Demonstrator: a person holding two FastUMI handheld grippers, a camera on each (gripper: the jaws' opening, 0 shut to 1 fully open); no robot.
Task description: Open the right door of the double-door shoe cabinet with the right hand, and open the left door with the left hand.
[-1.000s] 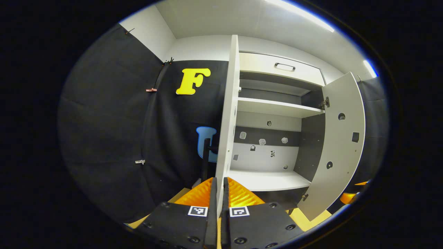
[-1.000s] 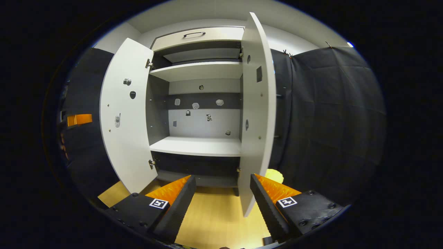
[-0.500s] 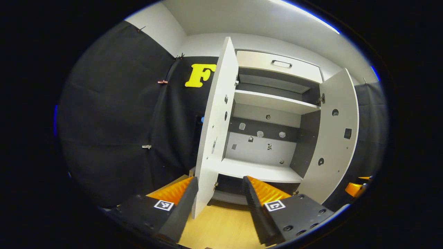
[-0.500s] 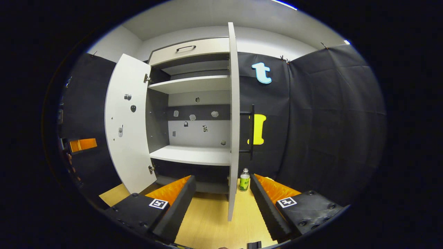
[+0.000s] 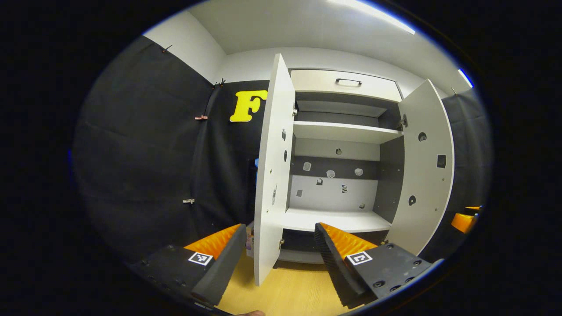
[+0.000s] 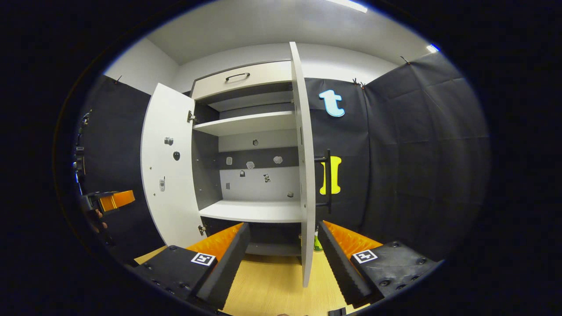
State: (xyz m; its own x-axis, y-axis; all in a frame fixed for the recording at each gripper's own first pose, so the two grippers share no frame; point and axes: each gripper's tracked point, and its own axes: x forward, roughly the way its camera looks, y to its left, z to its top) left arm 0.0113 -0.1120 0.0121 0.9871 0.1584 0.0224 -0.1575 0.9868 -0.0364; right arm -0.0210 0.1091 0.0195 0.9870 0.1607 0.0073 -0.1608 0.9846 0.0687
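The white shoe cabinet (image 5: 336, 131) has both doors swung out. In the left gripper view the left door (image 5: 271, 175) shows its inner face, and the right door (image 5: 423, 166) hangs wide at the right. My left gripper (image 5: 278, 226) is open, its fingers spread to either side of the left door's lower edge without touching it. In the right gripper view the right door (image 6: 306, 175) stands edge-on, with its black handle (image 6: 327, 180) on the outer side. My right gripper (image 6: 283, 224) is open, and that door's edge lies between its fingers, untouched. The left door (image 6: 169, 171) is at the left.
Inside are a white lower shelf (image 5: 331, 219) and an upper shelf (image 6: 246, 125), with a drawer (image 5: 347, 82) on top. A green bottle (image 6: 316, 242) stands on the wooden floor (image 6: 272, 285) behind the right door. A small box (image 5: 249, 232) sits behind the left door.
My left gripper, shut on the left door's edge a second ago, has let go, opened and backed off. The right door now looks edge-on instead of showing its inner face, as my open right gripper shifted.
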